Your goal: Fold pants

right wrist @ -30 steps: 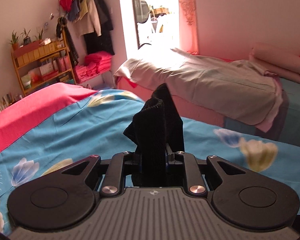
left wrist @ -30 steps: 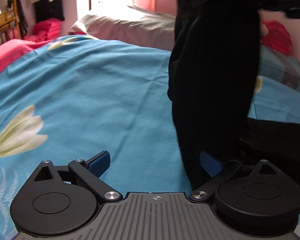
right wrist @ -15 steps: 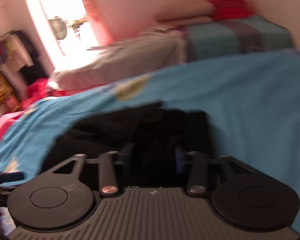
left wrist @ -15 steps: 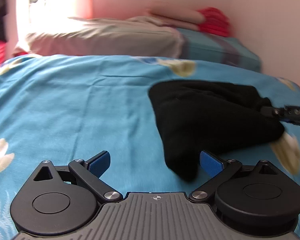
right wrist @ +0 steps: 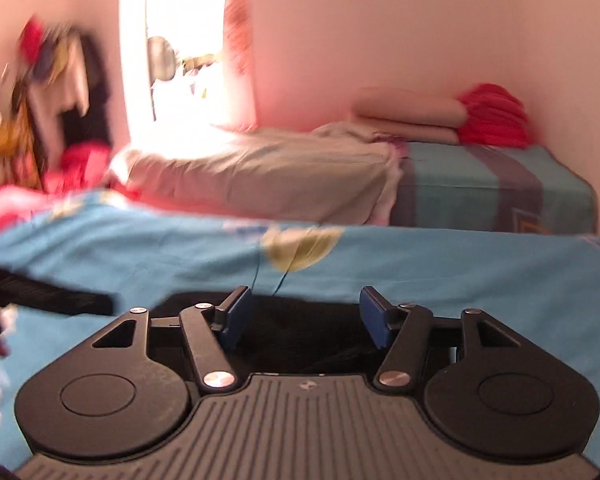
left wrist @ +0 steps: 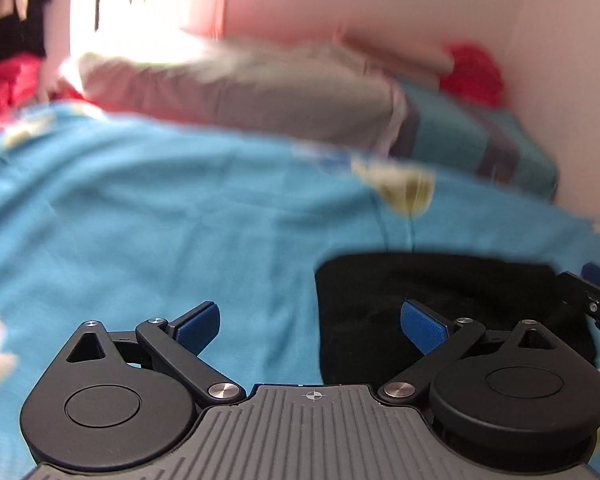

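Left to right, we see the left gripper point(left wrist: 310, 320) spread wide with nothing between its blue pads point(left wrist: 199, 322), poised over the blue floral bedsheet point(left wrist: 140, 216). The black pants point(left wrist: 440, 292) lie bunched flat on the sheet, under the gripper's right pad. Farther right, the right gripper point(right wrist: 306, 318) is also parted and grasps nothing; the pants sit beneath and just ahead of its fingers point(right wrist: 374, 316).
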{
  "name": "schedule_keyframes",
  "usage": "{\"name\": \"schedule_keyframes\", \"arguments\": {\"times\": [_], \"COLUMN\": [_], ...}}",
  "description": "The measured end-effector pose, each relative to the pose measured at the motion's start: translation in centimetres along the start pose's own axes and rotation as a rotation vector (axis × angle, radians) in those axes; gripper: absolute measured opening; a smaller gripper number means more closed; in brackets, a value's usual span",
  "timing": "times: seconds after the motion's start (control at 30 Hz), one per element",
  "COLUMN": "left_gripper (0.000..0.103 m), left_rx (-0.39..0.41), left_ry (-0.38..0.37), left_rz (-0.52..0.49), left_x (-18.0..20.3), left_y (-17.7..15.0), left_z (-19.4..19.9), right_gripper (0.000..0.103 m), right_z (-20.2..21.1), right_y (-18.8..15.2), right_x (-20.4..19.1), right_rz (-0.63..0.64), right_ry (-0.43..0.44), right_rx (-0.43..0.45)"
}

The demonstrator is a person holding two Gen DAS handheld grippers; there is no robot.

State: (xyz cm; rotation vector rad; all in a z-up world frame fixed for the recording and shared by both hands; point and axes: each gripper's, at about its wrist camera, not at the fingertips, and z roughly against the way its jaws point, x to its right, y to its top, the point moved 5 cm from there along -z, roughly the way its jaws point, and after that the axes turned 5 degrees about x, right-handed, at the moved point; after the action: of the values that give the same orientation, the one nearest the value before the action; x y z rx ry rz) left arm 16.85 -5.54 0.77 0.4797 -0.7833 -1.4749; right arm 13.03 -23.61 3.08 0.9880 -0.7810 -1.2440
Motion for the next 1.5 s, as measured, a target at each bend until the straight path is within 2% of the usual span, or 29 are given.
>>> {"name": "schedule_keyframes", "arguments": {"times": [0.07, 0.1, 0.17, 0.2, 0.27, 0.37, 0.47, 0.5, 0.53, 0.57, 0.63, 0.7, 0.77, 1.13, 1.27, 1.37, 1.43, 1.5], "left_gripper": [0.103, 0.103, 0.103, 0.103, 0.103, 0.103, 0.103, 0.103, 0.103, 0.103, 0.103, 0.103, 0.103, 0.103, 0.103, 0.103, 0.103, 0.103], "left_rx": [-0.031, 0.006, 0.029, 0.028, 0.022, 0.027, 0.02, 0.018, 0.015, 0.008, 0.007, 0.003, -0.005, -0.013, -0.005, 0.007, -0.028, -0.112], "left_ry": [-0.012, -0.025, -0.056, -0.068, -0.072, -0.059, -0.055, -0.055, -0.062, -0.069, -0.063, -0.054, -0.049, -0.049, -0.1, -0.194, -0.231, -0.273], "left_rz": [-0.024, -0.033, -0.069, -0.078, -0.087, -0.111, -0.122, -0.125, -0.128, -0.131, -0.143, -0.157, -0.159, -0.184, -0.173, -0.135, -0.09, -0.02], "left_x": [0.3, 0.1, -0.1, -0.2, -0.3, 0.5, 1.3, 1.3, 1.3, 1.3, 1.3, 1.5, 1.6, 1.9, 1.8, 1.1, 0.2, -0.9], "left_y": [-2.0, -2.8, -3.9, -4.1, -4.1, -3.5, -4.0, -4.2, -4.3, -4.4, -4.3, -4.1, -3.9, -3.2, -2.3, -1.0, -0.3, -0.4], "left_z": [-1.2, -0.5, 0.8, 1.4, 2.1, 1.8, 1.3, 1.2, 1.3, 1.4, 1.6, 1.6, 1.5, 2.6, 3.5, 3.7, 2.6, 0.3], "right_gripper": [0.06, 0.063, 0.072, 0.072, 0.072, 0.074, 0.078, 0.081, 0.087, 0.094, 0.091, 0.092, 0.092, 0.093, 0.094, 0.096, 0.097, 0.099], "right_z": [-1.2, -1.4, -0.3, 0.2, 1.4, 2.3, 0.0, -1.2, -2.6, -3.1, -2.3, -1.5, -1.6, -0.3, -0.2, -0.4, -0.4, -0.5], "right_y": [-2.1, -3.5, -5.8, -6.1, -5.6, -3.1, -2.9, -3.4, -4.2, -4.8, -5.2, -5.4, -5.5, -5.4, -5.0, -4.8, -4.8, -5.0], "right_x": [-0.1, 0.8, 3.0, 4.0, 5.9, 6.7, 5.9, 5.8, 6.3, 7.1, 9.3, 10.3, 11.0, 11.4, 10.9, 10.8, 11.0, 11.3], "right_rz": [0.068, 0.082, 0.027, -0.024, -0.142, -0.246, -0.249, -0.207, -0.152, -0.157, -0.329, -0.403, -0.396, -0.463, -0.467, -0.463, -0.46, -0.454], "right_ry": [-0.07, -0.104, -0.081, -0.076, -0.063, -0.114, -0.083, -0.102, -0.178, -0.217, -0.186, -0.183, -0.199, -0.111, -0.068, -0.031, -0.014, 0.002], "right_rx": [-0.08, -0.129, -0.125, -0.131, -0.148, -0.089, -0.137, -0.168, -0.206, -0.214, -0.214, -0.209, -0.223, -0.245, -0.252, -0.264, -0.274, -0.282]}}
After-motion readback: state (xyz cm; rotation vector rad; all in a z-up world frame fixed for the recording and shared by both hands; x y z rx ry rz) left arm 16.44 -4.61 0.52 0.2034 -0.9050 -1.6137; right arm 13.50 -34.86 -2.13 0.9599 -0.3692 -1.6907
